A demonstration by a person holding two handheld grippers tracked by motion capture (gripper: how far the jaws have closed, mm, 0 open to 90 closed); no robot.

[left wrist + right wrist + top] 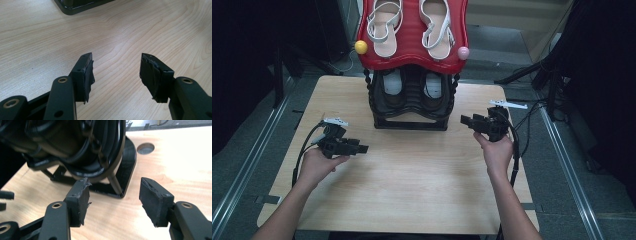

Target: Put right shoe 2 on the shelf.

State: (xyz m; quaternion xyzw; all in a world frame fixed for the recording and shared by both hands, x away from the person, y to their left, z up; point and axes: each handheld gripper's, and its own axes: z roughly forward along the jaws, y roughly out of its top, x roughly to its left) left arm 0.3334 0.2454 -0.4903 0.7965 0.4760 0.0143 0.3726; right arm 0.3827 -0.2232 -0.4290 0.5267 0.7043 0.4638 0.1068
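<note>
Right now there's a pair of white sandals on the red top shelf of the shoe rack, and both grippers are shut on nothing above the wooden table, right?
Not quite. The white sandals do sit on the red top shelf, but the grippers are open: the left gripper and right gripper each show a wide gap between the jaws in their own gripper views. Both hold nothing above the wooden table.

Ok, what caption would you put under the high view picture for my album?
Two hands hold open grippers, left gripper and right gripper, beside a shoe rack with white sandals on its red top shelf.
</note>
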